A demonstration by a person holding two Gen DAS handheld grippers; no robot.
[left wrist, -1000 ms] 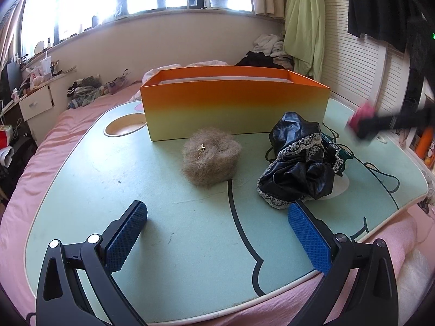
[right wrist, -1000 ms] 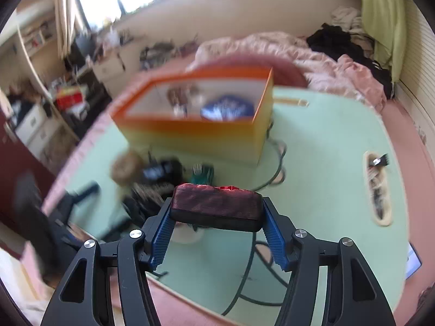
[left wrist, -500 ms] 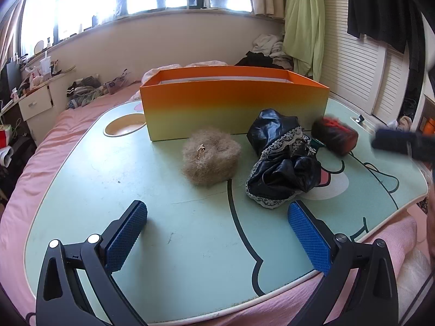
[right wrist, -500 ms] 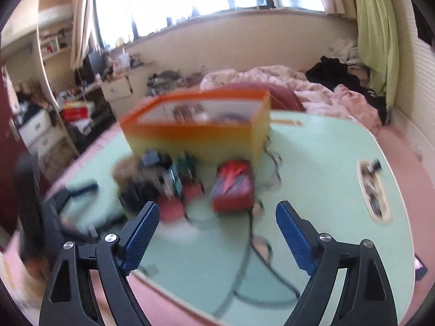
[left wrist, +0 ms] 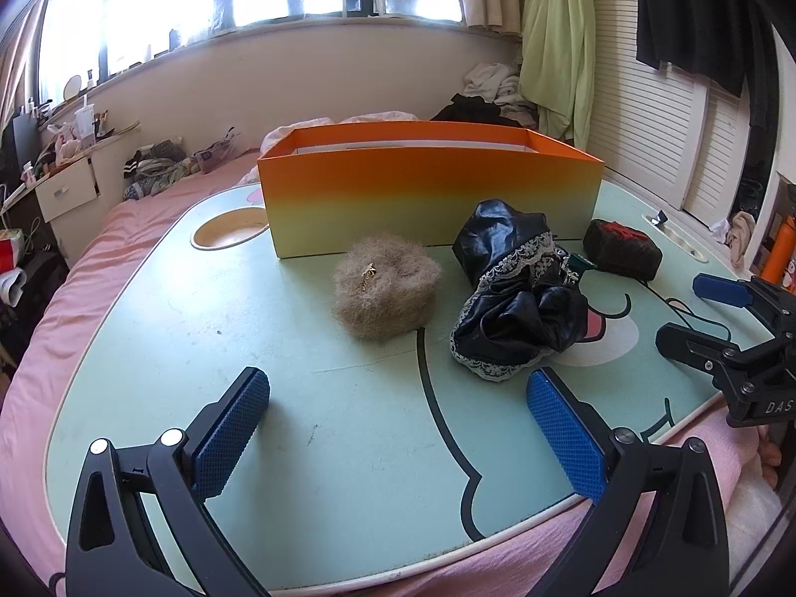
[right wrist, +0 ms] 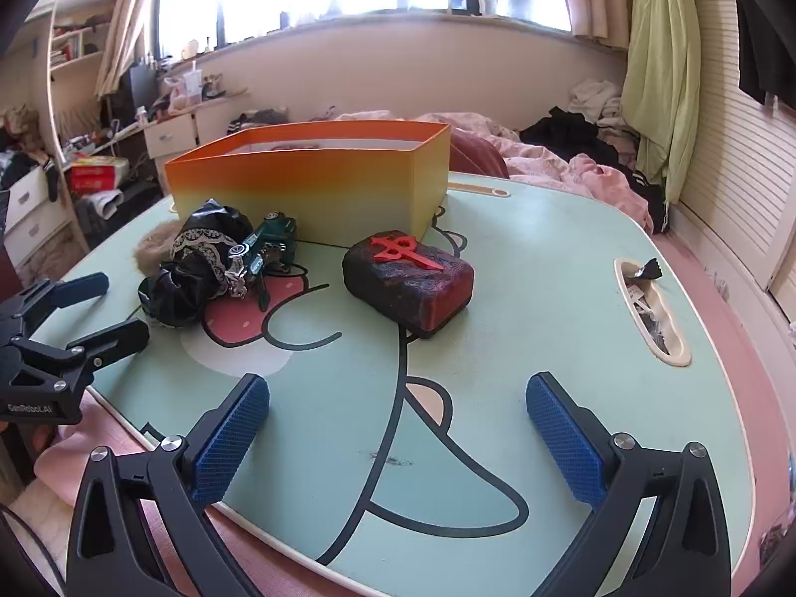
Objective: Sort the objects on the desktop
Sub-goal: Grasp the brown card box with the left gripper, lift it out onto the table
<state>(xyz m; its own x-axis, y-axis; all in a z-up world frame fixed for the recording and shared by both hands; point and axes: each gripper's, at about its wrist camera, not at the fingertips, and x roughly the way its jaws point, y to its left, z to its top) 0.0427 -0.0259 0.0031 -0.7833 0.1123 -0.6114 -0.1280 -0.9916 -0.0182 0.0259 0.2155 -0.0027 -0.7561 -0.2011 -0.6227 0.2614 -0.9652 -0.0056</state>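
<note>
On the green surface (right wrist: 547,268) the dark red case (right wrist: 408,284) lies free, just in front of the orange box (right wrist: 318,184). The right gripper (right wrist: 398,440) has its jaws opening wide, with nothing between them. The left gripper (left wrist: 398,440) also stands open and empty. A black cloth (left wrist: 512,298) and a fur ball (left wrist: 385,293) lie near the box, between the two grippers.

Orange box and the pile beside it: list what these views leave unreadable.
- Orange box contents: both views, hidden by its own near wall.
- Furry tan pouch: right wrist view, mostly hidden behind the black lace-trimmed bundle.
- Green toy: left wrist view, mostly hidden by that bundle.
- Slot tray contents: too small.
</note>
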